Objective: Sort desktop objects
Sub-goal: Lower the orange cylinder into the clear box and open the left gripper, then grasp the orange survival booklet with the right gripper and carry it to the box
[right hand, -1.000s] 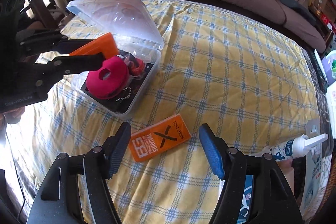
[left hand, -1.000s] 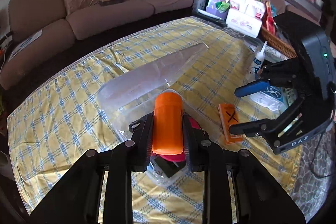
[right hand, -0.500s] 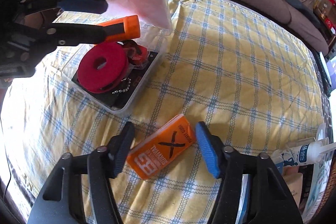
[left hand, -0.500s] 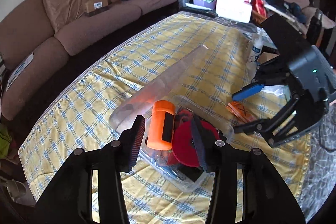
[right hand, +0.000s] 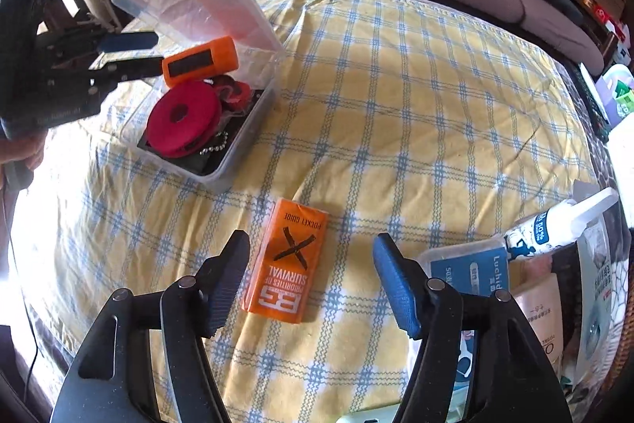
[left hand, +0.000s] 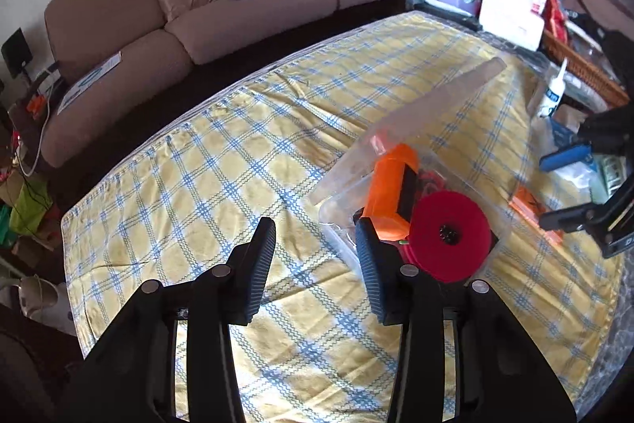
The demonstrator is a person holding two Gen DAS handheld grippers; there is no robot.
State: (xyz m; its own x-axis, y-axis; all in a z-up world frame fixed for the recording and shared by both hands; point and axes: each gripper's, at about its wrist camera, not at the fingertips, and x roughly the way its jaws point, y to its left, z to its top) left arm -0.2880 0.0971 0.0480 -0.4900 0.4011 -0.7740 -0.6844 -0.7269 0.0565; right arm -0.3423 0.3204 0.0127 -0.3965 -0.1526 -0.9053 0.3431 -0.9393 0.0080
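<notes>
A clear plastic box (left hand: pixel 337 221) (right hand: pixel 245 129) stands on the checked tablecloth with its lid (left hand: pixel 436 106) (right hand: pixel 198 2) raised. In it lie an orange cylinder (left hand: pixel 390 185) (right hand: pixel 202 60) and a red spool (left hand: pixel 451 236) (right hand: pixel 182 117). My left gripper (left hand: pixel 315 260) (right hand: pixel 154 50) hovers just left of the box, jaws closing with only cloth between them. An orange pocket guide (right hand: pixel 289 260) (left hand: pixel 531 205) lies flat on the cloth. My right gripper (right hand: pixel 311 272) (left hand: pixel 554 185) hangs over it, jaws opening, the guide between the fingers and untouched.
A white glue bottle (right hand: pixel 554 224) (left hand: pixel 552 94) and flat packets (right hand: pixel 471 268) crowd the table's right edge beside a wicker basket (left hand: pixel 586 74). A brown sofa (left hand: pixel 237 6) runs behind the table. Open cloth lies left of the box and beyond the guide.
My left gripper let go of the orange cylinder, which now lies in the box, and drew back to the left. My right gripper narrowed, then widened, and sank slightly over the guide.
</notes>
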